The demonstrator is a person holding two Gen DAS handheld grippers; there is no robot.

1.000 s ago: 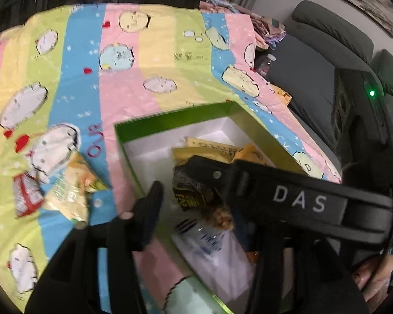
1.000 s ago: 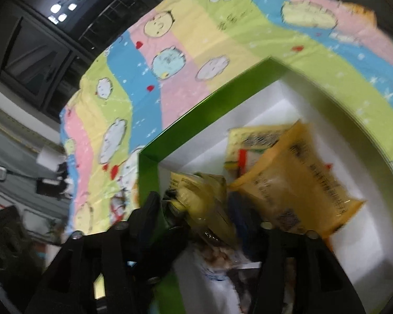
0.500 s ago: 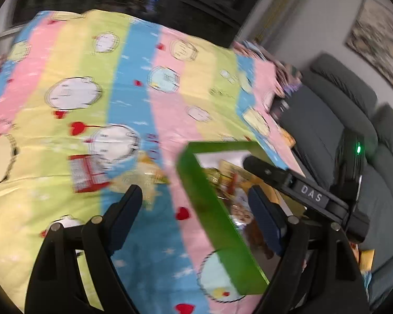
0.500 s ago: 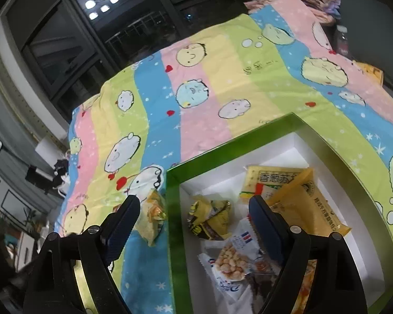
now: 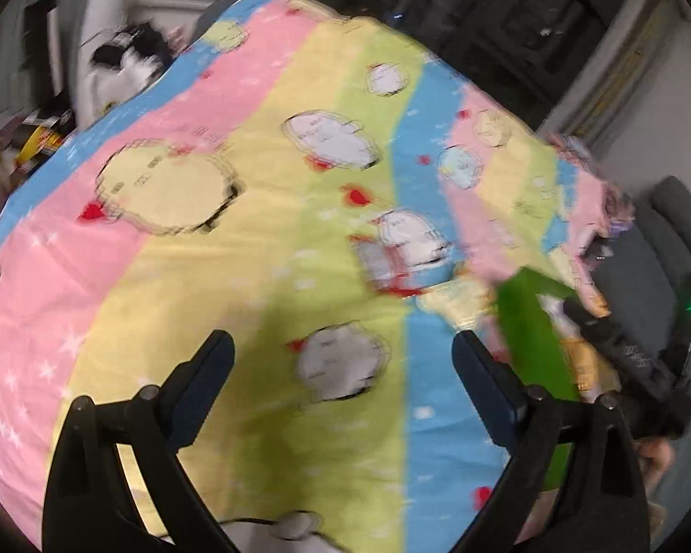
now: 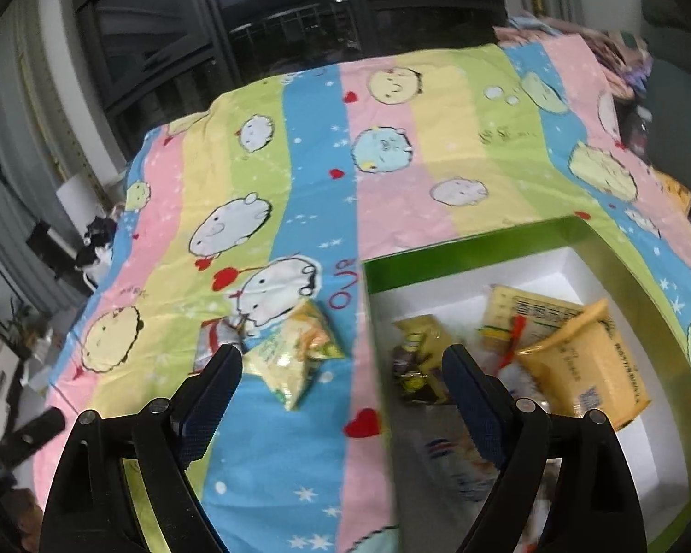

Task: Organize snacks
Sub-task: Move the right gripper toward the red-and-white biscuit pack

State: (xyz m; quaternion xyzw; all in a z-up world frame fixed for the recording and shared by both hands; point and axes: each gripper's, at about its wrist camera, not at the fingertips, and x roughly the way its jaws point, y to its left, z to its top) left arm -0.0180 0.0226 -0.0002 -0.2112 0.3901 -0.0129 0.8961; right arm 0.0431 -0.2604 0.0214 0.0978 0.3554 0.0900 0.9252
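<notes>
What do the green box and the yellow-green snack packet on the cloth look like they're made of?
Green box: probably rigid cardboard, satin green outside, matte white inside; straight walls, crisp corners. Yellow-green snack packet: likely thin plastic or foil film; glossy, crinkled, catching glints.

The blanket has stripes of pink, yellow, green and blue, with round cartoon animals, red hearts and little white stars. The box is bright green outside and white inside. The snack bags in the box are yellow and orange. The snack bag on the blanket is yellow and green. A small red and white packet lies beside it.
</notes>
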